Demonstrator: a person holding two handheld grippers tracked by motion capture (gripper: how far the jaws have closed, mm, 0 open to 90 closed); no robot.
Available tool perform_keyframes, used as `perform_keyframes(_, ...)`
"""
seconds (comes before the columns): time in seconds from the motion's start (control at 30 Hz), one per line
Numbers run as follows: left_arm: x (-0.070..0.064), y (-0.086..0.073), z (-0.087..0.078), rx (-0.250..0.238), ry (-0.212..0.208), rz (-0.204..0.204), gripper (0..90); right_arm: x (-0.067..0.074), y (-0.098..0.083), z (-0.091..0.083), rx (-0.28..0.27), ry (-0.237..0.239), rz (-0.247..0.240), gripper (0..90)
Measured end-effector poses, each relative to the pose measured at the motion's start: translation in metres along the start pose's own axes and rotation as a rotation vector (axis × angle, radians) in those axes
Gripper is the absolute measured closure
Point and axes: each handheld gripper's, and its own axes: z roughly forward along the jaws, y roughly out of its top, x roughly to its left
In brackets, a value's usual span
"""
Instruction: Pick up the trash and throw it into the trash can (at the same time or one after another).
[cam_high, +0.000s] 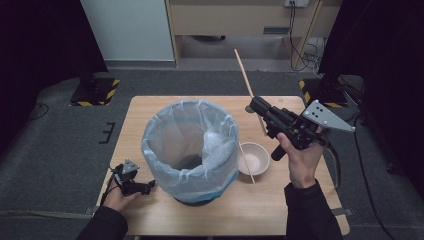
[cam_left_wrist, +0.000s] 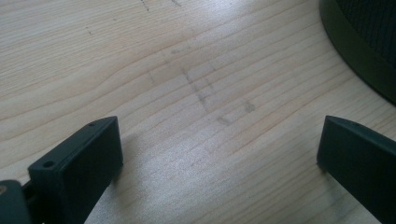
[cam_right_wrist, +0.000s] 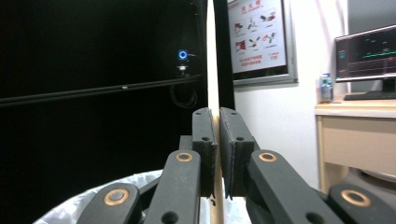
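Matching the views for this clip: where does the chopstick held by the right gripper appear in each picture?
High view: the held chopstick slants up and away from the right gripper, right of the bin.
Left gripper view: wooden table and the bin's dark base; the chopstick is absent.
Right gripper view: it stands upright between the shut jaws.
Shared landmark: the bin's white liner.
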Motion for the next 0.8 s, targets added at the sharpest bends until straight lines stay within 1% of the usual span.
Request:
perform_keyframes(0.1, 0.000, 0.000, 0.000, 0.000, 0.000, 0.000, 0.0, 0.003, 0.000, 0.005, 0.007, 0.007, -0.003, 85.7)
perform_keyframes(0.23, 0.000, 0.000, 0.000, 0.000, 0.000, 0.000, 0.0, 0.009, -0.002, 0.014, 0.018, 0.030, -0.001, 85.8)
perform_keyframes(0.27, 0.000, 0.000, 0.000, 0.000, 0.000, 0.000, 0.0, 0.011, -0.003, 0.017, 0.016, 0.045, 0.018, 85.7)
perform_keyframes(0.3, 0.000, 0.000, 0.000, 0.000, 0.000, 0.000, 0.0, 0.011, -0.003, 0.017, 0.016, 0.045, 0.018, 85.7)
perform_keyframes(0.37, 0.000, 0.000, 0.000, 0.000, 0.000, 0.000, 0.0, 0.013, -0.005, 0.023, 0.028, 0.047, 0.012, 85.8)
perform_keyframes(0.57, 0.000, 0.000, 0.000, 0.000, 0.000, 0.000, 0.0, 0.020, -0.006, 0.032, 0.036, 0.071, 0.015, 85.7)
perform_keyframes(0.6, 0.000, 0.000, 0.000, 0.000, 0.000, 0.000, 0.0, 0.022, -0.006, 0.035, 0.035, 0.085, 0.029, 85.7)
perform_keyframes(0.63, 0.000, 0.000, 0.000, 0.000, 0.000, 0.000, 0.0, 0.022, -0.006, 0.035, 0.035, 0.085, 0.029, 85.7)
perform_keyframes(0.67, 0.000, 0.000, 0.000, 0.000, 0.000, 0.000, 0.0, 0.024, -0.007, 0.039, 0.050, 0.086, 0.020, 85.7)
perform_keyframes(0.77, 0.000, 0.000, 0.000, 0.000, -0.001, 0.000, 0.0, 0.026, -0.008, 0.043, 0.058, 0.094, 0.018, 85.7)
perform_keyframes(0.8, 0.000, 0.000, 0.000, 0.000, -0.001, 0.000, 0.0, 0.028, -0.010, 0.047, 0.075, 0.102, 0.020, 85.7)
